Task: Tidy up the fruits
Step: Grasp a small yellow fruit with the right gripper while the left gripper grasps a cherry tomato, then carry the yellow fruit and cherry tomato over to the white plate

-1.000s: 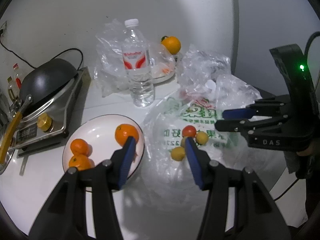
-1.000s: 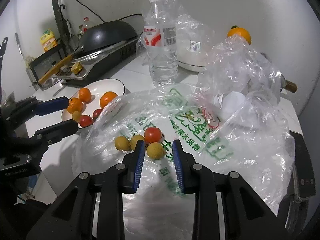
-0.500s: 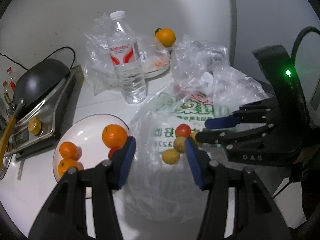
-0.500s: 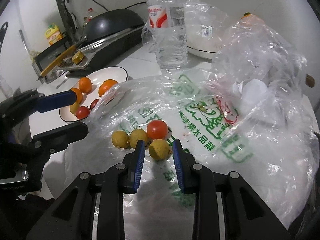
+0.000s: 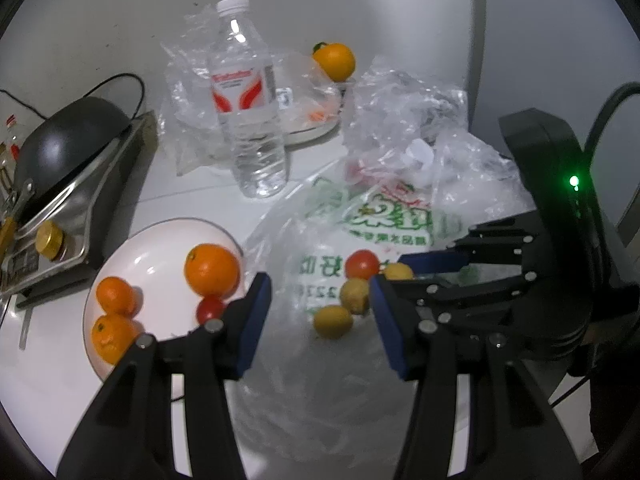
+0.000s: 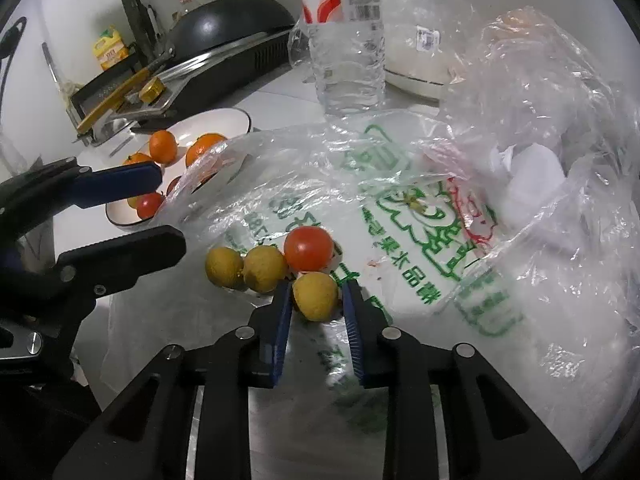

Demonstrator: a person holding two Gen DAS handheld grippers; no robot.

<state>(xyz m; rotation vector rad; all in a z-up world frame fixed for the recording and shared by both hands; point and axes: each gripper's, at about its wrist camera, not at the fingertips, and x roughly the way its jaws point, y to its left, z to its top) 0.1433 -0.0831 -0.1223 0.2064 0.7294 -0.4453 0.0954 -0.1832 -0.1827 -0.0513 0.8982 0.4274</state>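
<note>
So approx half done: oranges [image 5: 211, 268] + tomato [image 5: 209, 308] on plate [image 5: 160, 240]; right hand-held gripper [image 6: 316, 300] clamps a yellow fruit [image 6: 315, 295], left hand-held gripper [image 5: 320, 312] half-open, empty.

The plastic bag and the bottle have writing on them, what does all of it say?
"好" and "果水品鲜", green print seen mirrored through the plastic bag; its other characters are too creased to read.
The red script and barcode digits on the water bottle label are too blurred to read.
Yellow carton: print too small.
</note>
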